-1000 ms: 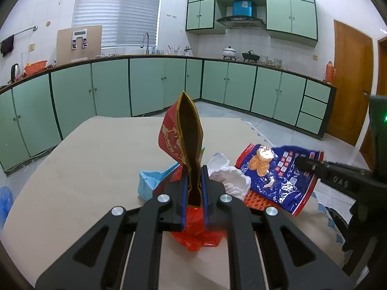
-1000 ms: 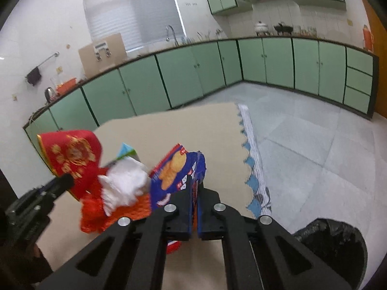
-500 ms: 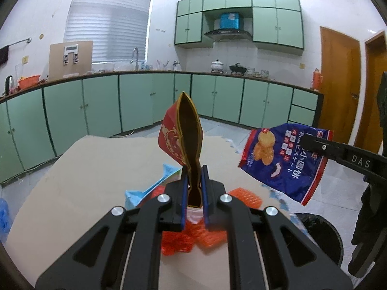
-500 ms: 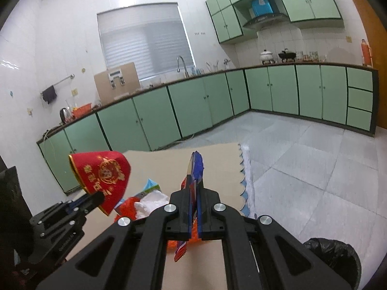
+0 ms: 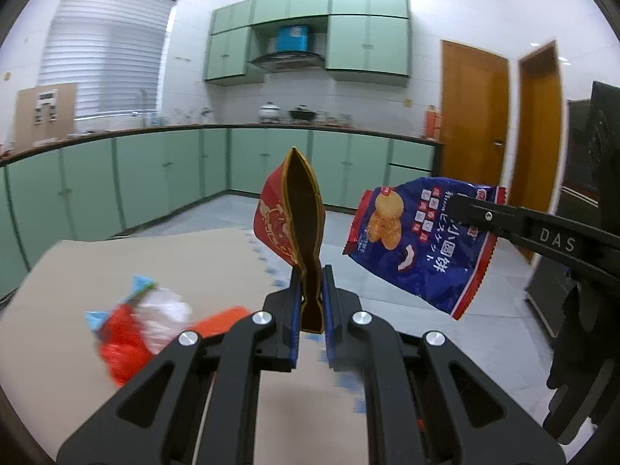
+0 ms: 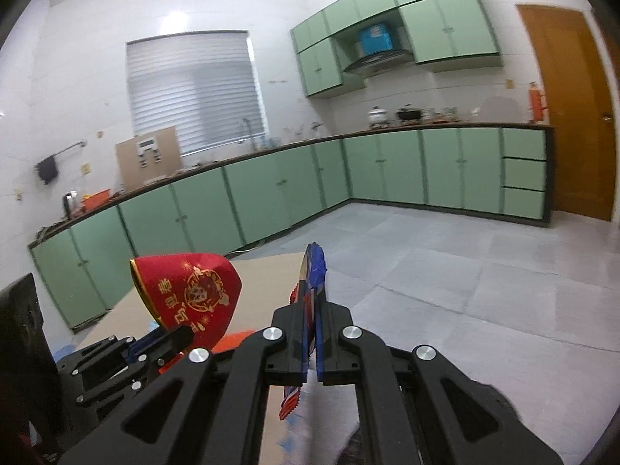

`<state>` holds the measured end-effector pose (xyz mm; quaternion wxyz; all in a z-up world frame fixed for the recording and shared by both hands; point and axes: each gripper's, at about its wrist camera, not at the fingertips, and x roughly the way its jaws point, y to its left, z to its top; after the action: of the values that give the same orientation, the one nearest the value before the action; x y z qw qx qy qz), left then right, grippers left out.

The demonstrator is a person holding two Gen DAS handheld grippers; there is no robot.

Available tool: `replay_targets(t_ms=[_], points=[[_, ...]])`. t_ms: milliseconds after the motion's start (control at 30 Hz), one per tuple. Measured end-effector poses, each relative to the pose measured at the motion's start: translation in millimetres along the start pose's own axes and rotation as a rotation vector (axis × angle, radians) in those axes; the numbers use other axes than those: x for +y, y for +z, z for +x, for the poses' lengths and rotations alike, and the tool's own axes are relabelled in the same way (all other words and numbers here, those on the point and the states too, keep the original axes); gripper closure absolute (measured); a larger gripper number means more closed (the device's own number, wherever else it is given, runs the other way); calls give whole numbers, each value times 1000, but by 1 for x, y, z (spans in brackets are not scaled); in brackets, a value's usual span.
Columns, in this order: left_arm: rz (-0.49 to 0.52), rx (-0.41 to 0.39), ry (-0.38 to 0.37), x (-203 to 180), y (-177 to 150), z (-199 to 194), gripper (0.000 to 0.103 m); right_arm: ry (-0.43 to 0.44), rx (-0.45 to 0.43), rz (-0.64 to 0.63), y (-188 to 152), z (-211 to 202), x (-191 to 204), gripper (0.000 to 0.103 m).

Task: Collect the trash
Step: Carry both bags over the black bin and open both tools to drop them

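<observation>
With my left gripper (image 5: 310, 302) clamped on the red paper pouch (image 5: 288, 217) and my right gripper (image 6: 312, 333) pinching the blue biscuit wrapper (image 5: 418, 240), both above the bench (image 5: 116, 267), I should keep both grips firm until over a bin.

This is a home kitchen. Green cabinets (image 6: 387, 170) run along two walls under a dark worktop, with more cupboards (image 5: 364, 42) above a range hood (image 5: 286, 60). Pots (image 5: 267, 110) stand there, a tap (image 6: 244, 126) rises under the window blind (image 6: 197, 89).
</observation>
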<state>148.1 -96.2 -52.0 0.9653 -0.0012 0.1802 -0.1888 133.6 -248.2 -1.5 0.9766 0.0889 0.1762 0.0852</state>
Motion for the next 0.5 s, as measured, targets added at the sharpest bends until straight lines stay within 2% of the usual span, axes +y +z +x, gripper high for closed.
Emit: replay_targets(t_ms=[233,500], points=[[25,30,-131,-58,-13,17,95,-129,-3,35,-14,-39,-47,100],[49,115,-212,-111,-46,48,94,-236,34,89,-41,-57,-96,100]])
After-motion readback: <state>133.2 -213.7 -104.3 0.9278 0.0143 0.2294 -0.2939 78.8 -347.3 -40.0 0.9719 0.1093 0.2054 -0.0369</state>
